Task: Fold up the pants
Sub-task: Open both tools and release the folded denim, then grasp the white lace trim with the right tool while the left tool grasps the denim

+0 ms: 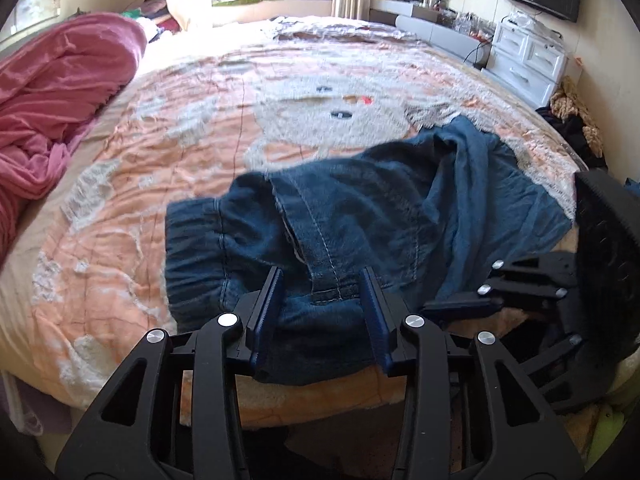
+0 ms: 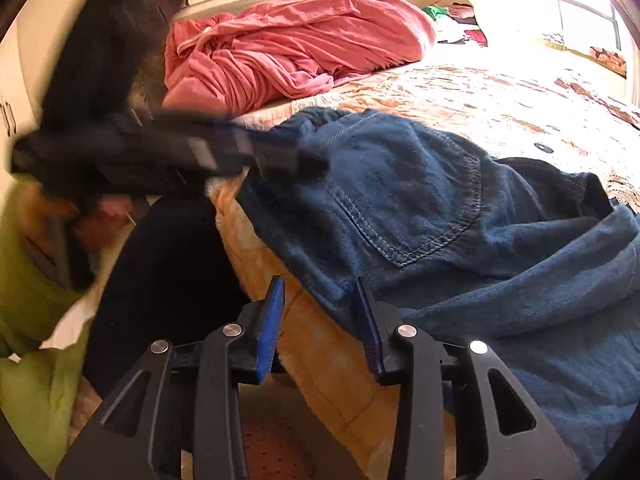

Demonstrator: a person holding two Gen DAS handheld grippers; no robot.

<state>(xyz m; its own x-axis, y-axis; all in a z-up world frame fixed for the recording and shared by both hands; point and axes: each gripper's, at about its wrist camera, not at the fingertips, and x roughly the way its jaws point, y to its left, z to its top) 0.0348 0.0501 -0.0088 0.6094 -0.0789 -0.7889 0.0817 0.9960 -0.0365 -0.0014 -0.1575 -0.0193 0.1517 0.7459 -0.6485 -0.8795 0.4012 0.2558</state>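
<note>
The left gripper [image 1: 322,296] is seen partly open, the pants [image 1: 360,216] lying between its jaws but not pressed. The right gripper [image 2: 320,312] is likewise partly open at the pants' edge. The pants are spread near the bed's [image 1: 160,128] near edge; a pink blanket [image 1: 60,92] is bunched beyond.

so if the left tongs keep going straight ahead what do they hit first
Most likely the jeans: the left tongs stand open and point down at the denim bunched on the bed edge, with fabric already between the fingers.
</note>
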